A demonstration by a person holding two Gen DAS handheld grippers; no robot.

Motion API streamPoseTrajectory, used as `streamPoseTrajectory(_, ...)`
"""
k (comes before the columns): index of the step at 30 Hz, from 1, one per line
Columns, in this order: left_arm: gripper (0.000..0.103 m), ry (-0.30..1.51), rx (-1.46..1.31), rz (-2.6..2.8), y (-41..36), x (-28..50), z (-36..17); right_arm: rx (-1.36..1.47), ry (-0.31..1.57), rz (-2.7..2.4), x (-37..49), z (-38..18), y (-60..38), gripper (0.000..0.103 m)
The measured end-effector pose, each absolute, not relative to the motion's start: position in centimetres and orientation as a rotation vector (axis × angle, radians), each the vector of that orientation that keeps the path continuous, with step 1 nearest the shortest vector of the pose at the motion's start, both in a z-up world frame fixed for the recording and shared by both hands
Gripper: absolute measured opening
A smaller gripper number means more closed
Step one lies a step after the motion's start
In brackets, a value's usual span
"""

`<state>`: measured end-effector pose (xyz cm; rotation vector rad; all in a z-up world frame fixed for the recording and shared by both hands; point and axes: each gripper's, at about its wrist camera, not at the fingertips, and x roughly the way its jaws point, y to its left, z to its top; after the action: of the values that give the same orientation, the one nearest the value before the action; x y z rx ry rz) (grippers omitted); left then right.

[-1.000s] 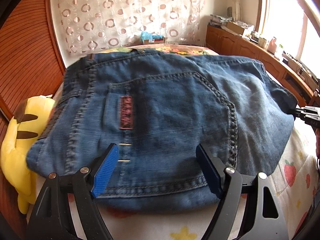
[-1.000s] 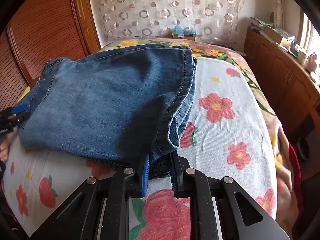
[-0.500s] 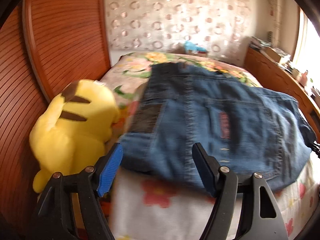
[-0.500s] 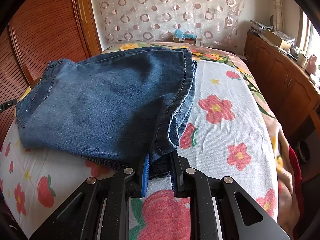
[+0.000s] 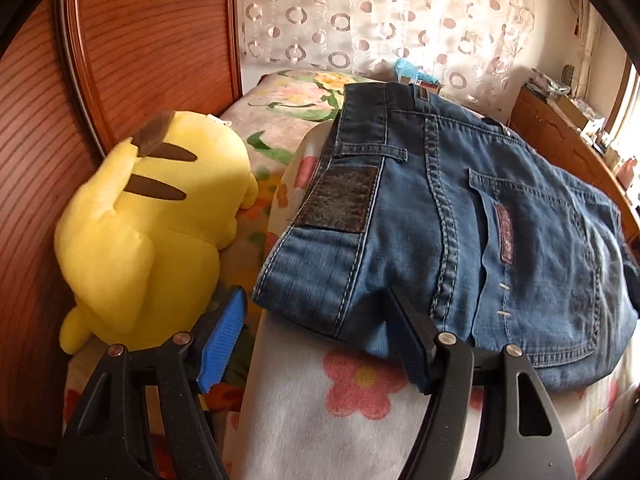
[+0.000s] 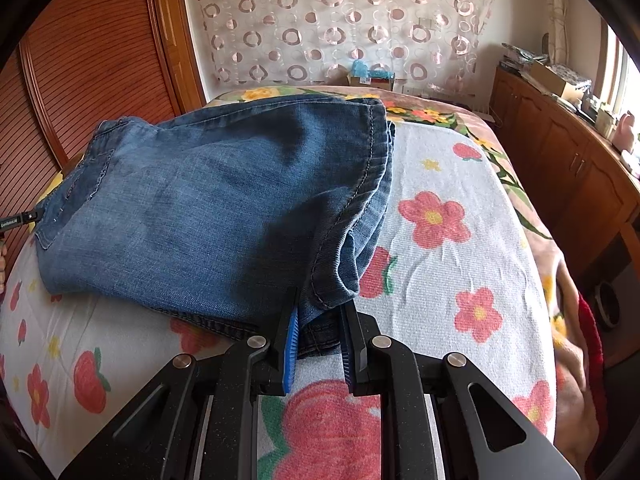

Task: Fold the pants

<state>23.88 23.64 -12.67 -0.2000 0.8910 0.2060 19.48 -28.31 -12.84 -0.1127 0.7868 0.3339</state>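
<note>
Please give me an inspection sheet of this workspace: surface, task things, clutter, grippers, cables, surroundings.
Surface: bed with flowered blanket, partly bare.
Job's things: jeans folded, lying on the blanket.
Clutter: yellow plush toy beside the waistband; small box at the far end.
Grippers: left gripper open at the waistband corner, jaws just narrowed, not pressing; right gripper shut on the hem end.
Cables: nothing seen.
Surroundings: wooden wardrobe, patterned curtain, wooden cabinet under a window.
</note>
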Motion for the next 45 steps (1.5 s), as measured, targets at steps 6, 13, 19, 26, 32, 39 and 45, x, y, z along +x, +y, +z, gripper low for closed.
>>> streamPoseTrajectory(6,0.033,0.863,-0.186,0.182,23.1,23.7,-11.8,-0.051,0.778,0.384,19.8,-12.2,-28.5,0.016)
streamPoseTrajectory(13,0.017,0.749,-0.102,0.201,21.4,23.2,-8.9,-0.130,0.645,0.332,18.7,-9.3,-28.0,0.013)
streamPoseTrajectory(19,0.015,0.625,-0.079,0.197,20.0,21.8,-4.4,-0.136,0.573,0.301,17.9,-7.0,-28.9,0.013)
streamPoseTrajectory(26,0.014,0.539,-0.067,0.154,18.2,18.8,-0.9,-0.133,0.484,0.261,14.7,-4.4,-30.5,0.013)
streamPoseTrajectory(32,0.014,0.520,-0.071,0.081,15.6,14.8,-0.1,-0.111,0.459,0.221,10.3,-4.1,-33.2,0.013)
streamPoseTrajectory(39,0.014,0.524,-0.093,0.013,12.9,8.7,-0.8,-0.108,0.459,0.194,4.2,-4.6,-34.2,0.013)
streamPoseTrajectory(45,0.015,0.628,-0.078,-0.019,10.9,5.2,-5.1,-0.073,0.539,0.194,1.9,-7.3,-34.6,0.013)
